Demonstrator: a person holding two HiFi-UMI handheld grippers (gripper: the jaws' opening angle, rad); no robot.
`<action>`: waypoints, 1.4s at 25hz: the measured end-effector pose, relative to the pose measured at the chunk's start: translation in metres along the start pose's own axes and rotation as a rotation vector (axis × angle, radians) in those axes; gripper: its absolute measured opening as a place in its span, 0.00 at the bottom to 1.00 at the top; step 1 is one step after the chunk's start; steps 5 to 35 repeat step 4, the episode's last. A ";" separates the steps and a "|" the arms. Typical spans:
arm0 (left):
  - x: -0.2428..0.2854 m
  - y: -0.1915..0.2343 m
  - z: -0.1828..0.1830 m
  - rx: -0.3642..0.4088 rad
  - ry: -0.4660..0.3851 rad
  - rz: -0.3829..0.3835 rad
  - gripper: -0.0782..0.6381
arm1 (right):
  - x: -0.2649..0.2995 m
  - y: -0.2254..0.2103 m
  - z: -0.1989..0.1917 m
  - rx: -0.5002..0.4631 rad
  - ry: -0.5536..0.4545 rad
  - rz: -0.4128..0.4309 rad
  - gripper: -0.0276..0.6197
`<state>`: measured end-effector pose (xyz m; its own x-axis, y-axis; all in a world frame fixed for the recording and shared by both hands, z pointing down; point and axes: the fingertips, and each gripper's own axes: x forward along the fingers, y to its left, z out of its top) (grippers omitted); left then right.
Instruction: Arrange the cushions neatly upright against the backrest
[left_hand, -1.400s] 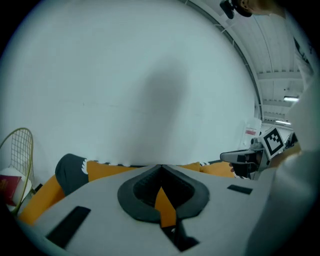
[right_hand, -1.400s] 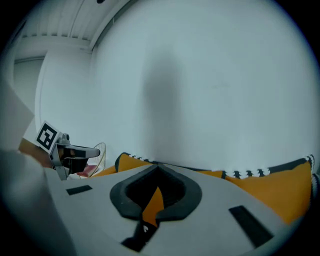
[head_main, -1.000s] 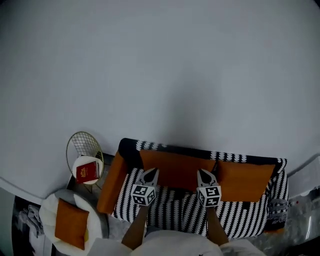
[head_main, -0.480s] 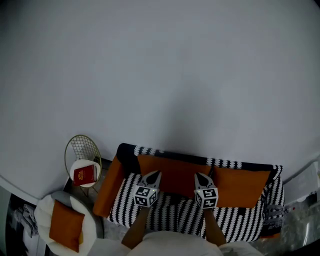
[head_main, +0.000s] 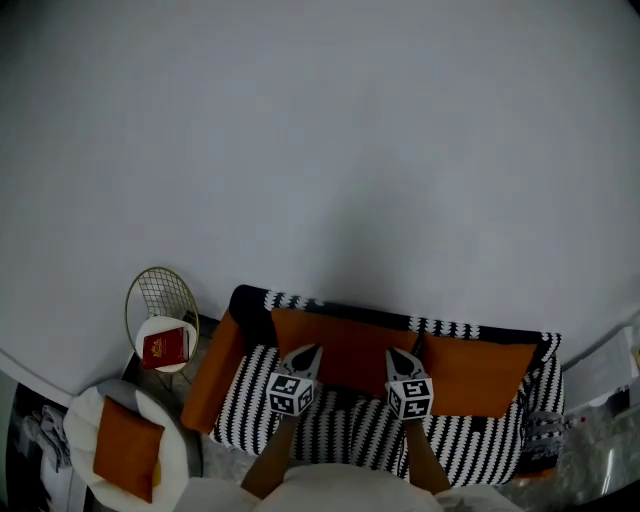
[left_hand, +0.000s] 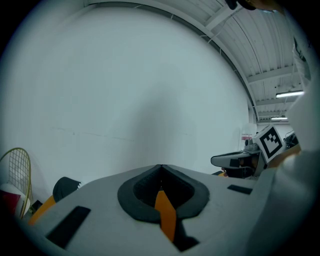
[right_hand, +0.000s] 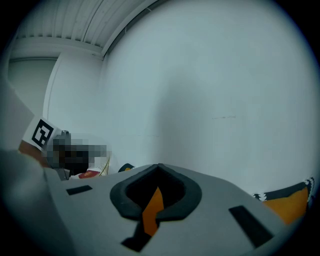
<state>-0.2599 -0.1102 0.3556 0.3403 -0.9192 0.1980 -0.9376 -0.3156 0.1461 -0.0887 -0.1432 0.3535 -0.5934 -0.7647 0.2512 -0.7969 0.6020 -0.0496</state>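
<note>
**A:** How does each hand-held gripper stand?

**B:** The left hand-held gripper (head_main: 308, 350) has its jaws together, tips meeting. Its own view shows a sliver of orange in the slit below the tips, but I cannot tell whether any fabric is pinched. The right hand-held gripper (head_main: 397, 353) is the same: jaws closed, with an orange strip showing in the gap.

**A:** And where do they point?

**B:** Both point at the lower edge of the middle cushion (head_main: 350, 340), one near each of its bottom corners. They are side by side and apart from each other.

**A:** Where do the cushions lie?

**B:** The middle cushion leans against the backrest (head_main: 300, 300) of the black-and-white striped sofa (head_main: 330, 432). The right cushion (head_main: 480, 372) sits just beside it, also against the backrest and touching its edge. The left cushion (head_main: 215, 372) is tilted along the sofa's left armrest, apart from the backrest line.

**A:** Anything further out?

**B:** Left of the sofa a red book (head_main: 166, 348) lies on a small round tabletop (head_main: 165, 322) with a gold wire frame. Nearer the camera, a white round chair (head_main: 80, 432) holds a fourth orange cushion (head_main: 125, 462). A plain pale wall (head_main: 320, 150) rises behind the sofa.
</note>
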 end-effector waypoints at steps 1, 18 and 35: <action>0.000 0.000 0.000 -0.001 0.000 0.000 0.15 | 0.000 0.001 0.000 0.005 -0.001 0.003 0.08; -0.002 0.003 0.001 -0.005 -0.001 0.003 0.15 | 0.000 0.005 0.000 0.029 -0.008 0.013 0.08; -0.002 0.003 0.001 -0.005 -0.001 0.003 0.15 | 0.000 0.005 0.000 0.029 -0.008 0.013 0.08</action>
